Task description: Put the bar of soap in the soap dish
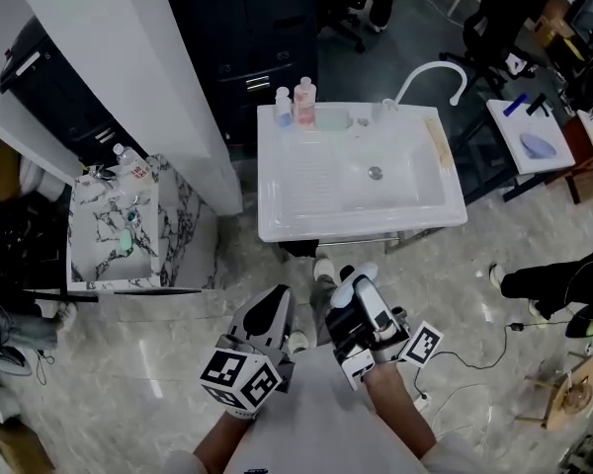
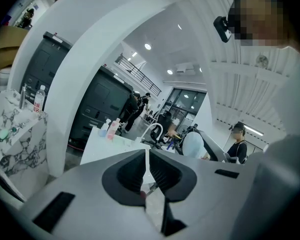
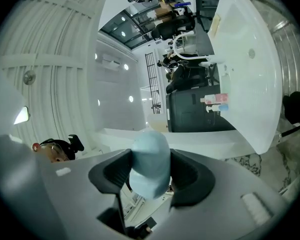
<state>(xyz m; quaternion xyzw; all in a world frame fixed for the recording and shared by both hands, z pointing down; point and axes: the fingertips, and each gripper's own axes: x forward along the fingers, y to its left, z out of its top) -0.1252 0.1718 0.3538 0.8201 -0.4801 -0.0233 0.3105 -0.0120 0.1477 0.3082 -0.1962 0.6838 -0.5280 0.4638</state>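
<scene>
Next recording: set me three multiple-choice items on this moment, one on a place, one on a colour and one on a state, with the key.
1. Where on the sink do the pink bottle and the blue bottle stand?
A) far left corner
B) in the basin
C) front rim

2. What colour is the bar of soap?
A) yellow
B) pale blue
C) dark red

3. How is the left gripper?
A) wide open
B) shut on the soap
C) shut, empty

Key: 1 A, the head view shows both bottles at that corner. 2 B, the bar clamped in the right gripper is pale blue. 3 C, its jaws meet with nothing between them.
</scene>
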